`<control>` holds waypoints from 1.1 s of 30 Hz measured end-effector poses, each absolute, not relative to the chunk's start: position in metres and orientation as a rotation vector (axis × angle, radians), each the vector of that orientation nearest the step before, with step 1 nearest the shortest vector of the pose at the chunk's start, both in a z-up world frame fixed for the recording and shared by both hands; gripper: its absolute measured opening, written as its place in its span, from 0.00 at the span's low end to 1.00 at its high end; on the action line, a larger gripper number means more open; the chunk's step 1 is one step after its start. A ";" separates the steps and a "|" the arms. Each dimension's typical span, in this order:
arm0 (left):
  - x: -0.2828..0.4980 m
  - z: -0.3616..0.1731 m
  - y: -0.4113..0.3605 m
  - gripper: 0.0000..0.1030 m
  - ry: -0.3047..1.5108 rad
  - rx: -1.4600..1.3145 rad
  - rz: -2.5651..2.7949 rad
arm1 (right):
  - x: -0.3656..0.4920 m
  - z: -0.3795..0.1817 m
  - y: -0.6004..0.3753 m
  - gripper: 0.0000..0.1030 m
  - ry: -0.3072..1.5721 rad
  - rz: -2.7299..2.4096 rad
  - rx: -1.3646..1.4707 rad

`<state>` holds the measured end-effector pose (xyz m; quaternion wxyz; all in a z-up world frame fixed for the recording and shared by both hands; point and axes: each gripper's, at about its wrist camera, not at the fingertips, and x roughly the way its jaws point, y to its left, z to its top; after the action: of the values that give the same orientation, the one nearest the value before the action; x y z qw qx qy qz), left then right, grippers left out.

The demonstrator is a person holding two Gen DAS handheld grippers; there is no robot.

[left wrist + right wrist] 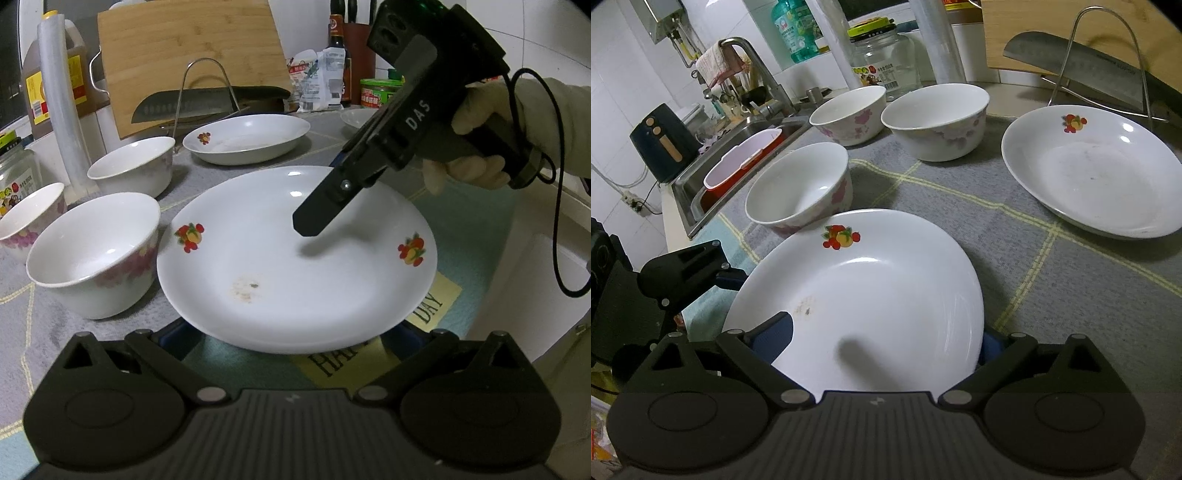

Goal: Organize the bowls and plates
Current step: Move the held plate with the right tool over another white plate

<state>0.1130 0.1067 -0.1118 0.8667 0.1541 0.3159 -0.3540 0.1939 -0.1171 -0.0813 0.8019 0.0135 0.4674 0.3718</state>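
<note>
Right hand-held gripper (871, 343) stands wide open astride the near plate (886, 295), unclenched.

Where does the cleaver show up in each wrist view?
Left wrist: cleaver at upper centre, lying across the wire rack before the cutting board.
Right wrist: cleaver at the upper right, behind the same rack.
Shared landmark: the far plate just before the rack.

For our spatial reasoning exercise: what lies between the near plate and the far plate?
Only bare grey checked cloth separates the near plate from the far plate; the right wrist view shows it.
</note>
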 end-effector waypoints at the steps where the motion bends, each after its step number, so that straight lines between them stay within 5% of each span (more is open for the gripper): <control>1: 0.113 -0.112 0.106 0.99 0.663 0.320 -0.742 | 0.194 -0.081 -0.117 0.97 1.003 0.797 0.025; 33: 0.118 -0.113 0.069 0.99 0.711 0.326 -0.711 | 0.189 -0.072 -0.162 0.97 1.034 0.854 -0.042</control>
<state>0.1183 0.0694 -0.1133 0.8634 0.1556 0.3394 -0.3394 0.1890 -0.1620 -0.0722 0.7834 -0.0195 0.4790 0.3955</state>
